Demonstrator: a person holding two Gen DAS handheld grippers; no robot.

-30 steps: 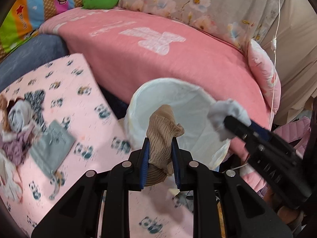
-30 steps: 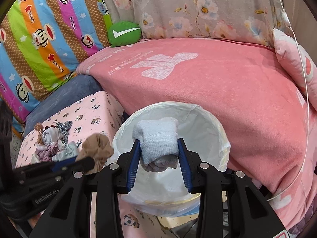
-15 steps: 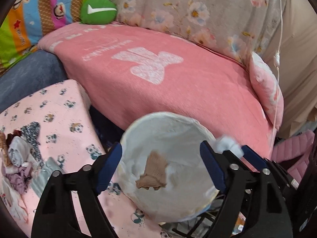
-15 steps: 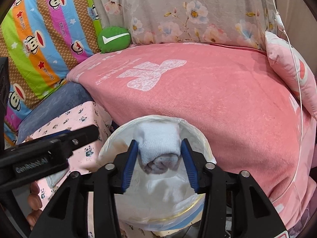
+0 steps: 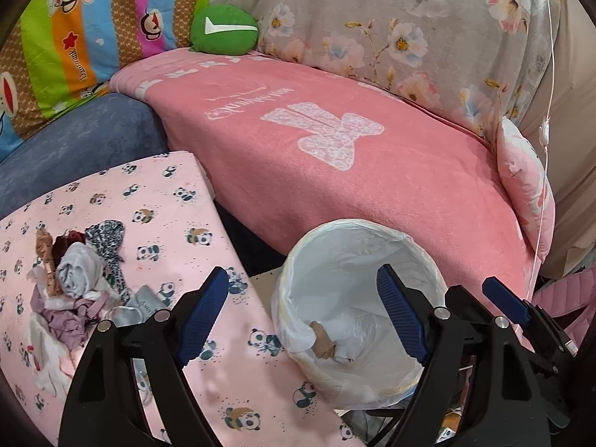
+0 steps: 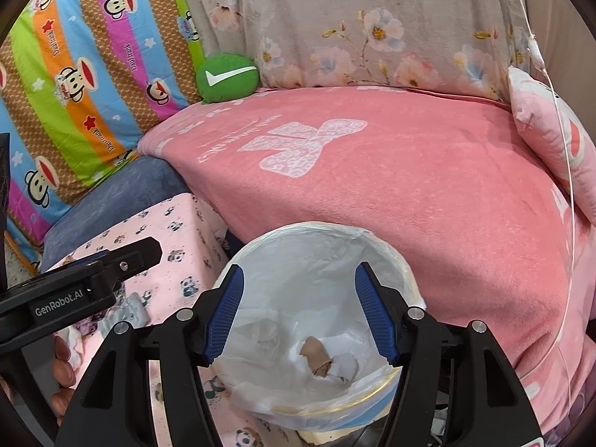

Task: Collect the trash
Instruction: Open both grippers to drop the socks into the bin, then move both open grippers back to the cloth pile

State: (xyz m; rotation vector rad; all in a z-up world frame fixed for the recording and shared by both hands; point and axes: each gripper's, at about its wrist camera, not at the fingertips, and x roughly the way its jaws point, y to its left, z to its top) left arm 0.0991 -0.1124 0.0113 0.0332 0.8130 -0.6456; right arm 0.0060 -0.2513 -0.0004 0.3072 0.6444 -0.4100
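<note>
Jaws apart — tan sock (image 6: pixel 314 357) lengthwise upright

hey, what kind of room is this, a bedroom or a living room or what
Most likely a living room or bedroom at home. A sofa-like seat under a pink blanket with a floral cover behind it, a cartoon monkey quilt, and a small lined trash bin beside a panda-print surface point to that.

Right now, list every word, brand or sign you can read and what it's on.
"GenRobot.AI": left tongs.
"Paul Frank": striped quilt, repeated.
White tick sign: green cushion.
Cursive script on pink blanket: upside down, not readable.
Small print under the quilt's monkey heads: too small.
</note>
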